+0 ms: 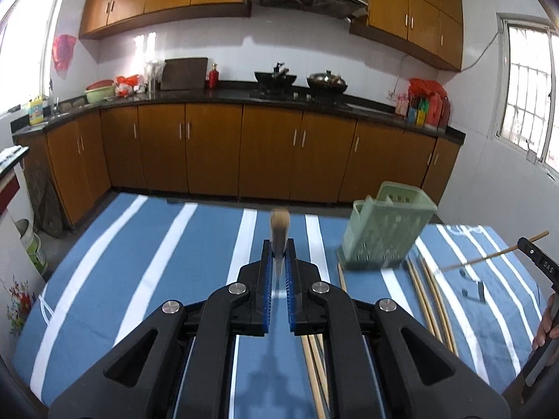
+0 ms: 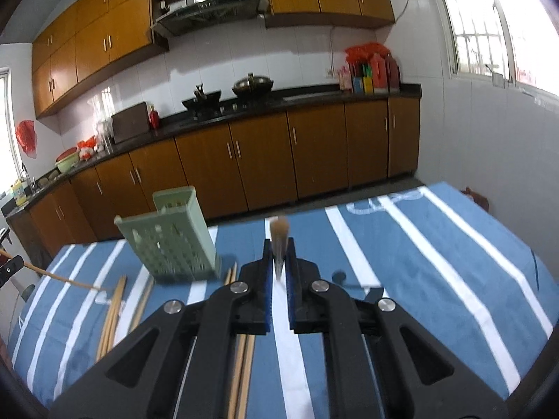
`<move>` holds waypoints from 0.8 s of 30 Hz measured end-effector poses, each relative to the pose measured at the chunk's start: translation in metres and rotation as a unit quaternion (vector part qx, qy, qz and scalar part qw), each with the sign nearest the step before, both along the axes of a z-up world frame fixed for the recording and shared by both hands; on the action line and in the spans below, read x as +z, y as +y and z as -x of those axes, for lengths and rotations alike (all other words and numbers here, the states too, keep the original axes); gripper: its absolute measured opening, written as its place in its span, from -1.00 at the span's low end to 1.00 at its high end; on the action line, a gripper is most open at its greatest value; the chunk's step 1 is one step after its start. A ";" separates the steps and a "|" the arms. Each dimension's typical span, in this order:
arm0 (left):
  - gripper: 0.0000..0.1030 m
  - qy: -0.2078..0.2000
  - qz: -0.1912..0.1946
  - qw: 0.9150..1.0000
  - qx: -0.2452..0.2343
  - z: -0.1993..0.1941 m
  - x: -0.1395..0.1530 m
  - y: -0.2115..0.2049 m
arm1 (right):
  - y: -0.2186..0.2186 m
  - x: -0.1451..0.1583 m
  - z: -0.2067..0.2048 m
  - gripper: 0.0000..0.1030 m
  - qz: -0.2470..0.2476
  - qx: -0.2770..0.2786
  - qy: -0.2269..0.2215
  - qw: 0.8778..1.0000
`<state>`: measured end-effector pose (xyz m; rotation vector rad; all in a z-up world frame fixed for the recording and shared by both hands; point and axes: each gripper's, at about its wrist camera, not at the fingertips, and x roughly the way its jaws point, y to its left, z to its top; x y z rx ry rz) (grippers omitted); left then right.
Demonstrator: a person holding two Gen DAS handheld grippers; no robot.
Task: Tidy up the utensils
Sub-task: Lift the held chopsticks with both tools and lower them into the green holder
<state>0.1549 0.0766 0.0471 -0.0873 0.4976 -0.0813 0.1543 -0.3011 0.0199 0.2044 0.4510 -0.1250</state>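
My left gripper (image 1: 278, 249) is shut on a wooden chopstick (image 1: 279, 225) that points forward, end on, above the blue striped tablecloth (image 1: 157, 262). My right gripper (image 2: 278, 249) is shut on another chopstick (image 2: 279, 227), also end on. A green slotted utensil holder (image 1: 384, 234) stands on the table right of the left gripper; it also shows in the right wrist view (image 2: 171, 241), left of the right gripper. Several chopsticks (image 1: 433, 300) lie on the cloth by the holder, and several more chopsticks (image 2: 111, 310) show in the right wrist view.
The right gripper and its chopstick (image 1: 489, 258) show at the right edge of the left wrist view. Kitchen cabinets (image 1: 209, 150) and a counter with woks (image 1: 326, 82) stand beyond the table's far edge. A bucket (image 1: 33, 248) sits on the floor at left.
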 end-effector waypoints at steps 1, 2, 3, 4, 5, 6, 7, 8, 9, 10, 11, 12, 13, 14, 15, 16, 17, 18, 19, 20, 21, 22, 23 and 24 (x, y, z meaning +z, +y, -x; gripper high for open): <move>-0.86 -0.005 -0.001 1.000 0.002 -0.001 0.005 0.000 | -0.001 0.006 -0.002 -0.85 0.002 -0.001 -0.006 1.000; -0.86 -0.012 -0.004 1.000 0.004 -0.004 0.011 0.000 | -0.002 0.010 -0.004 -0.85 0.004 -0.001 -0.011 1.000; -0.86 -0.016 -0.007 1.000 0.005 -0.004 0.015 -0.001 | -0.002 0.017 -0.006 -0.85 0.004 -0.001 -0.016 1.000; -0.86 -0.021 -0.007 1.000 0.005 -0.006 0.021 -0.002 | -0.004 0.022 -0.008 -0.85 0.003 0.000 -0.020 1.000; -0.86 -0.028 -0.006 1.000 0.004 -0.008 0.028 -0.002 | -0.006 0.029 -0.010 -0.85 -0.001 0.001 -0.026 1.000; -0.86 -0.034 -0.005 0.999 0.003 -0.007 0.033 -0.002 | -0.007 0.036 -0.012 -0.85 -0.005 0.003 -0.031 0.999; -0.86 -0.041 -0.005 0.999 0.002 -0.008 0.040 -0.003 | -0.009 0.046 -0.013 -0.85 -0.009 0.005 -0.042 0.999; -0.86 -0.052 -0.005 0.999 0.000 -0.009 0.049 -0.004 | -0.010 0.055 -0.014 -0.85 -0.012 0.007 -0.052 0.999; -0.86 -0.060 -0.005 0.998 -0.001 -0.009 0.056 -0.006 | -0.011 0.069 -0.014 -0.85 -0.017 0.011 -0.069 0.997; -0.86 -0.070 -0.005 0.998 -0.003 -0.010 0.064 -0.008 | -0.012 0.079 -0.015 -0.85 -0.022 0.015 -0.082 0.996; -0.86 -0.084 -0.005 0.996 -0.005 -0.012 0.075 -0.012 | -0.012 0.091 -0.015 -0.85 -0.028 0.019 -0.097 0.995; -0.86 -0.093 -0.005 0.996 -0.006 -0.012 0.082 -0.015 | -0.011 0.100 -0.016 -0.85 -0.034 0.023 -0.110 0.993; -0.86 -0.105 -0.002 0.994 -0.009 -0.012 0.091 -0.018 | -0.010 0.113 -0.016 -0.85 -0.042 0.030 -0.130 0.990; -0.86 -0.117 0.002 0.993 -0.011 -0.014 0.100 -0.023 | -0.008 0.122 -0.016 -0.85 -0.048 0.034 -0.146 0.987; -0.86 -0.130 0.009 0.991 -0.014 -0.016 0.109 -0.028 | -0.006 0.132 -0.018 -0.85 -0.054 0.040 -0.167 0.984; -0.86 -0.137 0.014 0.990 -0.017 -0.017 0.114 -0.031 | -0.004 0.137 -0.019 -0.85 -0.058 0.043 -0.179 0.981; -0.86 -0.143 0.020 0.989 -0.021 -0.019 0.120 -0.035 | -0.002 0.142 -0.021 -0.85 -0.062 0.045 -0.191 0.979; -0.86 -0.149 0.029 0.988 -0.028 -0.023 0.125 -0.041 | 0.001 0.145 -0.024 -0.85 -0.065 0.048 -0.200 0.976; -0.86 -0.153 0.036 0.987 -0.034 -0.027 0.128 -0.047 | 0.004 0.146 -0.029 -0.85 -0.066 0.050 -0.209 0.974; -0.86 -0.154 0.039 0.987 -0.037 -0.027 0.128 -0.049 | 0.008 0.146 -0.033 -0.85 -0.065 0.051 -0.214 0.973; -0.86 -0.153 0.046 0.986 -0.042 -0.032 0.127 -0.055 | 0.011 0.144 -0.039 -0.85 -0.062 0.052 -0.216 0.973; -0.86 -0.148 0.052 0.986 -0.050 -0.037 0.125 -0.061 | 0.016 0.141 -0.046 -0.85 -0.057 0.054 -0.216 0.973; -0.86 -0.146 0.056 0.986 -0.055 -0.040 0.122 -0.066 | 0.020 0.137 -0.053 -0.85 -0.051 0.057 -0.215 0.974; -0.86 -0.144 0.057 0.986 -0.059 -0.042 0.119 -0.069 | 0.024 0.131 -0.060 -0.85 -0.044 0.058 -0.211 0.975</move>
